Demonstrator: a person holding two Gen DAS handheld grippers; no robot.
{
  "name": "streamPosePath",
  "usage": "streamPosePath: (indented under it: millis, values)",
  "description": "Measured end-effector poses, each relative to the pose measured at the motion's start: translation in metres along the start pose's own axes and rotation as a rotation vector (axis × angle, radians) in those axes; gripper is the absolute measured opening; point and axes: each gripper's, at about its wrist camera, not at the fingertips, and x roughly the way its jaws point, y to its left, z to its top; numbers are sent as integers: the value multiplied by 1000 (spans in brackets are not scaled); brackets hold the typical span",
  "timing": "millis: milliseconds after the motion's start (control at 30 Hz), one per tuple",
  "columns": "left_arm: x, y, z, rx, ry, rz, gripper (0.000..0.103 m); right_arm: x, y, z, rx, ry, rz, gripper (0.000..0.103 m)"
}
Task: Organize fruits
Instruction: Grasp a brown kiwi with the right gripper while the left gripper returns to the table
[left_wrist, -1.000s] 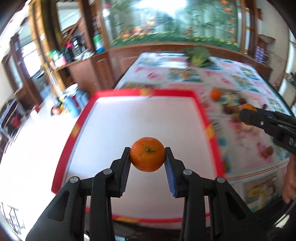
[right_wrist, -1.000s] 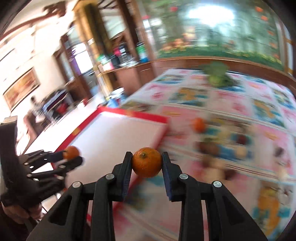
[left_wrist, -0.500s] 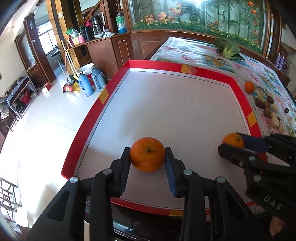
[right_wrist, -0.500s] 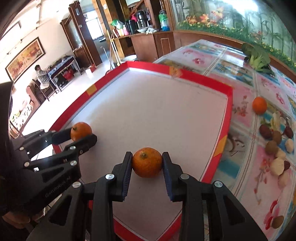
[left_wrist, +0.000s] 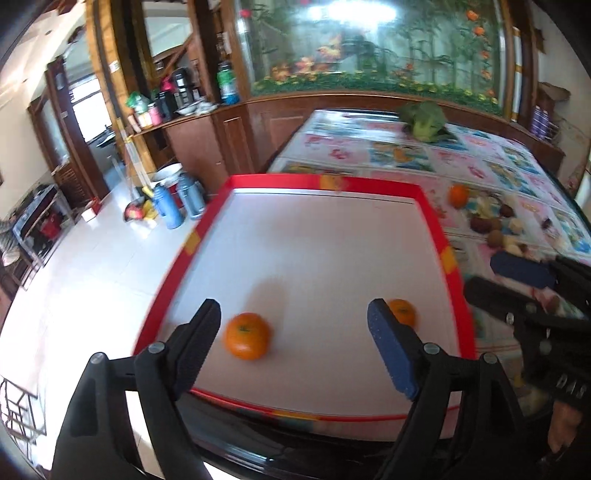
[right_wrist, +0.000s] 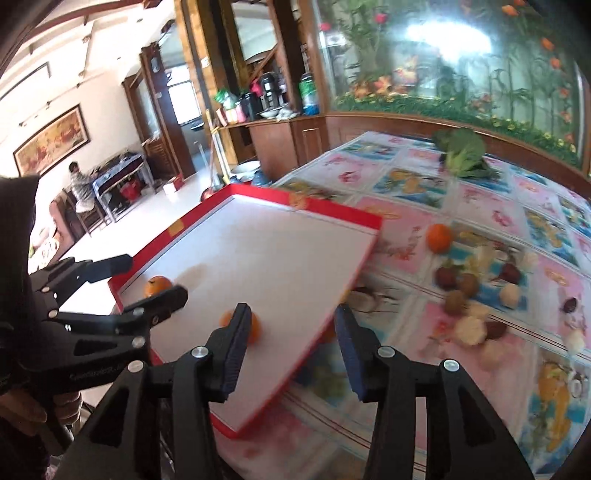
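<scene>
Two oranges lie on the white tray with a red rim (left_wrist: 332, 258) (right_wrist: 277, 258). My left gripper (left_wrist: 293, 319) is opening. One orange (left_wrist: 246, 336) rests on the tray between its fingers, nearer the left one, and neither pad touches it. The second orange (left_wrist: 403, 312) sits just behind the blue right pad. My right gripper (right_wrist: 291, 317) is also opening, with nothing pressed between its pads. Its orange (right_wrist: 254, 328) lies half hidden behind the left finger. The left gripper (right_wrist: 151, 278) shows at the left edge, over the other orange (right_wrist: 157, 286).
On the patterned tablecloth right of the tray lie a third orange (left_wrist: 459, 195) (right_wrist: 439, 237) and several small brown and pale fruits (right_wrist: 465, 284). A green leafy vegetable (right_wrist: 463, 151) sits at the far end. The right gripper (left_wrist: 495, 280) hovers over the tray's right rim.
Both grippers have opened and let go of their oranges, which now lie on the tray. Both have drawn back from the fruit.
</scene>
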Motion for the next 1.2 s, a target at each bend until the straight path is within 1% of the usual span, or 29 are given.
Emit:
streamPosePath:
  millis: [33, 167, 333, 433, 567, 767, 833, 867, 900, 967, 1000, 1133, 1200]
  values:
    - [-1, -10, -1, 18, 3, -16, 85, -4, -8, -1, 11, -5, -12, 47]
    - [-2, -48, -2, 96, 18, -89, 86, -27, -48, -16, 76, -22, -91, 47]
    - [-7, -81, -3, 160, 33, -160, 86, -50, -85, -37, 156, -12, -151, 47]
    - [-8, -96, -5, 187, 42, -182, 86, -56, -99, -52, 176, 17, -181, 47]
    - [-7, -109, -8, 218, 56, -199, 86, -55, -109, -63, 211, 54, -148, 47]
    - [-5, -119, -5, 239, 65, -206, 86, -39, -105, -59, 192, 116, -123, 46]
    - [-6, -122, -3, 248, 62, -210, 86, -34, -104, -60, 179, 134, -124, 38]
    - [-6, -123, -2, 251, 60, -210, 86, -31, -102, -61, 166, 149, -127, 30]
    - [-5, -124, 0, 255, 59, -209, 86, -28, -101, -61, 151, 162, -134, 27]
    - [-4, -128, 4, 265, 55, -215, 86, -28, -99, -61, 140, 159, -133, 27]
    - [-3, -130, 6, 270, 55, -220, 86, -28, -101, -61, 147, 158, -127, 21]
    - [4, -143, 18, 285, 56, -246, 86, -31, -114, -61, 222, 138, -96, 21]
    - [12, -150, 25, 290, 67, -271, 86, -35, -125, -62, 289, 115, -78, 21]
